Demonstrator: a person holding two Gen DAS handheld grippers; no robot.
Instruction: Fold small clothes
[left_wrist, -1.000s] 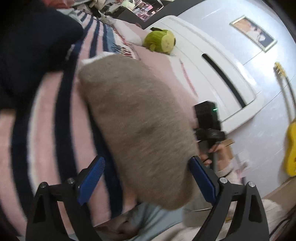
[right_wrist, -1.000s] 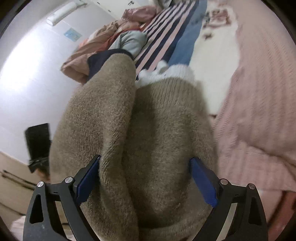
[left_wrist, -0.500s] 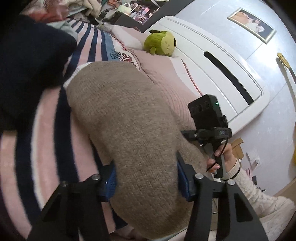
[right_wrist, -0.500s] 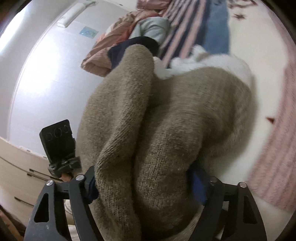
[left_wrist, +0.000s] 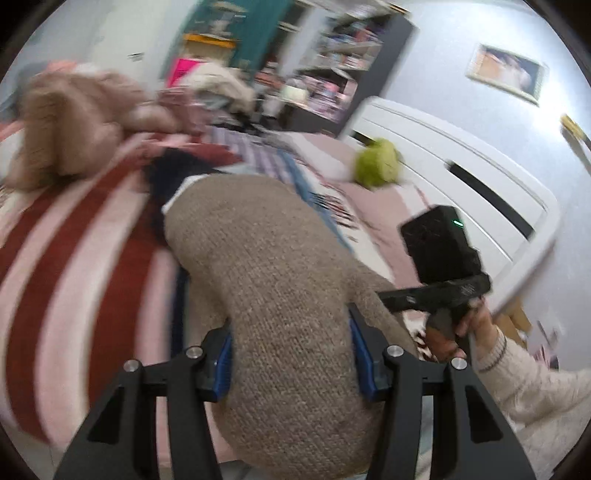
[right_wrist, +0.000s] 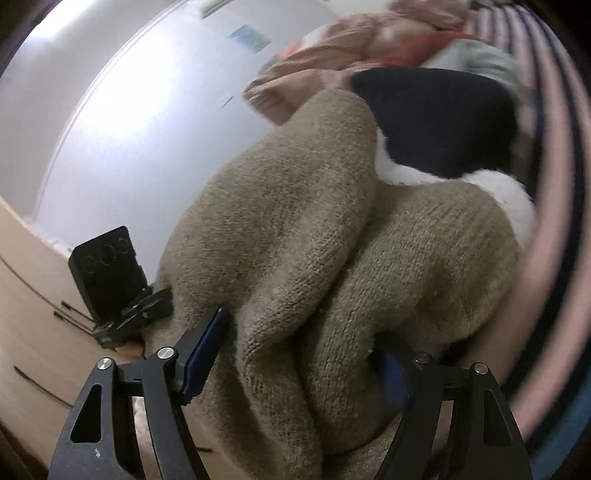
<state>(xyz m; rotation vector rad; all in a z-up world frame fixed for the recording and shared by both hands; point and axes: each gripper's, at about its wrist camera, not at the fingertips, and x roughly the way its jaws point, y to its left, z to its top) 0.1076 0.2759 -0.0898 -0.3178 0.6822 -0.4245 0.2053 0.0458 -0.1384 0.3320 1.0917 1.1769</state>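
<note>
A small beige knit garment (left_wrist: 266, 266) with a white trim (right_wrist: 509, 195) stretches from the near bed edge toward the pillows. My left gripper (left_wrist: 291, 358) is shut on its near end, blue pads pressed into the knit. My right gripper (right_wrist: 295, 354) is shut on another bunched part of the same garment (right_wrist: 332, 258); its right pad is partly buried in fabric. The right gripper's body (left_wrist: 439, 251) shows in the left wrist view, held in a hand just right of the garment.
A pink striped blanket (left_wrist: 74, 280) covers the bed. A dark navy garment (right_wrist: 436, 122) lies beyond the beige one, near crumpled pink bedding (left_wrist: 74, 122). A green plush toy (left_wrist: 376, 162) sits by the white headboard (left_wrist: 480, 162). A wooden dresser (right_wrist: 33, 332) stands at left.
Both grippers closed from open onto the beige garment, then lifted and tilted it; the views swung up toward the far end of the bed and are motion-blurred.
</note>
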